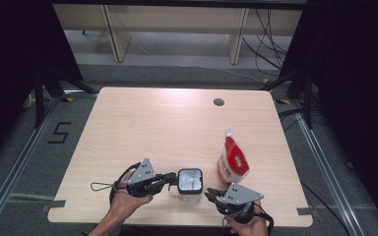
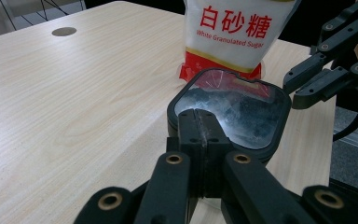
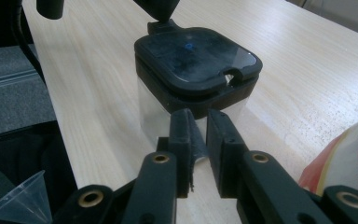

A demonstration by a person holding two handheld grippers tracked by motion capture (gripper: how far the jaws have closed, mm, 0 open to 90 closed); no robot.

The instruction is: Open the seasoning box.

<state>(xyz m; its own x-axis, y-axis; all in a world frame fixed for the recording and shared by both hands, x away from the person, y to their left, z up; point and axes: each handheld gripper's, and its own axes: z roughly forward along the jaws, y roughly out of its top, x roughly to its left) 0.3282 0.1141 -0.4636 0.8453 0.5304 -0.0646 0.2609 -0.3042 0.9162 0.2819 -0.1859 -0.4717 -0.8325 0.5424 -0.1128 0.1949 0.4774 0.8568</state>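
Wood-grain table (image 1: 167, 123) above grey floor (image 1: 24, 162)

A wooden table (image 1: 142, 128) holds a clear square jar with a black lid (image 1: 190, 183) near its front edge. The left gripper (image 1: 173, 181) touches the jar's left side; the right gripper (image 1: 210, 195) sits just right of it. A red-and-white sugar bag (image 1: 232, 160) stands beyond.

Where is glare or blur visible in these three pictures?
High view: the container's lid is washed out white. Left gripper view: its lid mirrors light, and the sugar bag is sharp. Right gripper view: the near jaws are slightly soft.
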